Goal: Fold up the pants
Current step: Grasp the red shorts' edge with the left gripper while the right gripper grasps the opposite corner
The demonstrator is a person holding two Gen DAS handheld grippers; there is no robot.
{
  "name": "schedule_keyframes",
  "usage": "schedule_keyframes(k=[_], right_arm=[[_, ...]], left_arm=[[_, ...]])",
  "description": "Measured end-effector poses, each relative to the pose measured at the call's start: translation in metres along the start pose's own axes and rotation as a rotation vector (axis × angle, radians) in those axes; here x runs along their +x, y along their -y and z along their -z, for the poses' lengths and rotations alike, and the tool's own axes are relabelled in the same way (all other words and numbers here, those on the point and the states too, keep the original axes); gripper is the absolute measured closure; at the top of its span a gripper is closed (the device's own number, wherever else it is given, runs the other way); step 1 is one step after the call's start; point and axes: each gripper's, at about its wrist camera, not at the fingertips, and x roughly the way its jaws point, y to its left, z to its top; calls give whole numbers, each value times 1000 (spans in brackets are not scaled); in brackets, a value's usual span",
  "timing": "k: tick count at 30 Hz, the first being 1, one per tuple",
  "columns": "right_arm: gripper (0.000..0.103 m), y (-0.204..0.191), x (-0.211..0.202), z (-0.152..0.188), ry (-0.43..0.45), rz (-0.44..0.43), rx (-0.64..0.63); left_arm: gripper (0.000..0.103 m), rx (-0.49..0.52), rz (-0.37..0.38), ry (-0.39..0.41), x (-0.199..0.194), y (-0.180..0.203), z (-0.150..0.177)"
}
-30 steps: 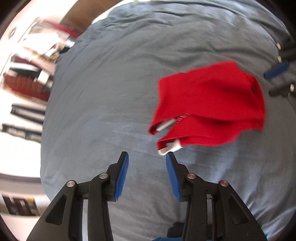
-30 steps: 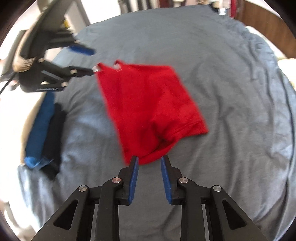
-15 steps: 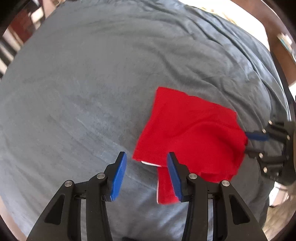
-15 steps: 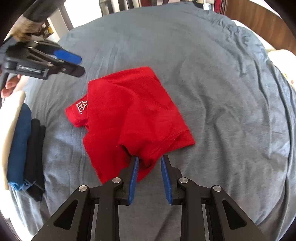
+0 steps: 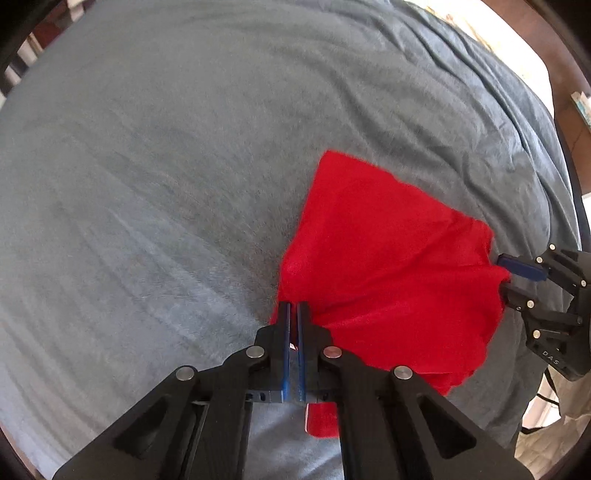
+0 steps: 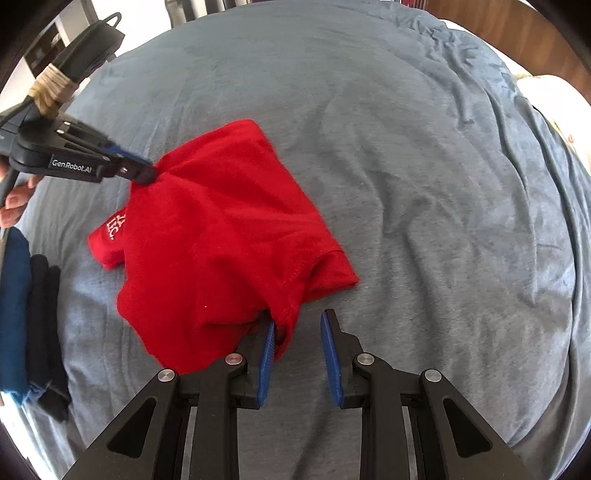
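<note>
Red pants point(image 5: 388, 258) lie loosely folded on the grey-blue bed cover point(image 5: 147, 166), with white lettering point(image 6: 116, 227) on a flap at their left edge. My left gripper point(image 5: 293, 310) points straight down and is shut on a corner of the red cloth. The right wrist view shows the same left gripper point(image 6: 147, 173) pinching that corner of the pants point(image 6: 221, 229). My right gripper point(image 6: 297, 332) stands at the opposite edge with its jaws apart. A fold of red cloth rests against its left pad point(image 6: 267, 343) but is not pinched. In the left wrist view the right gripper point(image 5: 508, 277) sits at the pants' far right edge.
A stack of folded blue and black clothes point(image 6: 22, 314) lies at the left edge of the bed cover point(image 6: 406, 147). A person's hand point(image 6: 14, 206) holds the left gripper. Wrinkles run along the cover's right side, and a wooden bed frame point(image 6: 517, 26) shows beyond it.
My left gripper came down onto the pants' corner and shut on it; before, its jaws stood apart. The right gripper sank closer to the opposite edge, still apart.
</note>
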Motion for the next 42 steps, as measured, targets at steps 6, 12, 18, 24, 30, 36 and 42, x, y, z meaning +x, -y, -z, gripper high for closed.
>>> schedule_keyframes(k=[6,12,18,24,30,36,42], right_arm=[[77,10,-9,11,-11,16,36],[77,11,-42,26,60,-38,78],[77,4,-50,34,54,-74,56],[77,-23,-40,41,37,-205,-11],[77,-28,-23,43,-3,-259,23],[77,-29,-9,46,-34,-280,44],[77,-17,2,44,-56,-320,144]], left_arm=[[98,7,-28,84,-49,16,12],[98,-3,-10,46,-57,25,23],[98,12,-28,-3,-53,29,42],[98,3,-42,-12,-48,22,46],[98,-7,-43,-26,-40,17,45],[97,-15,-31,-37,-33,14,47],[97,-14,-32,-47,-28,13,49]])
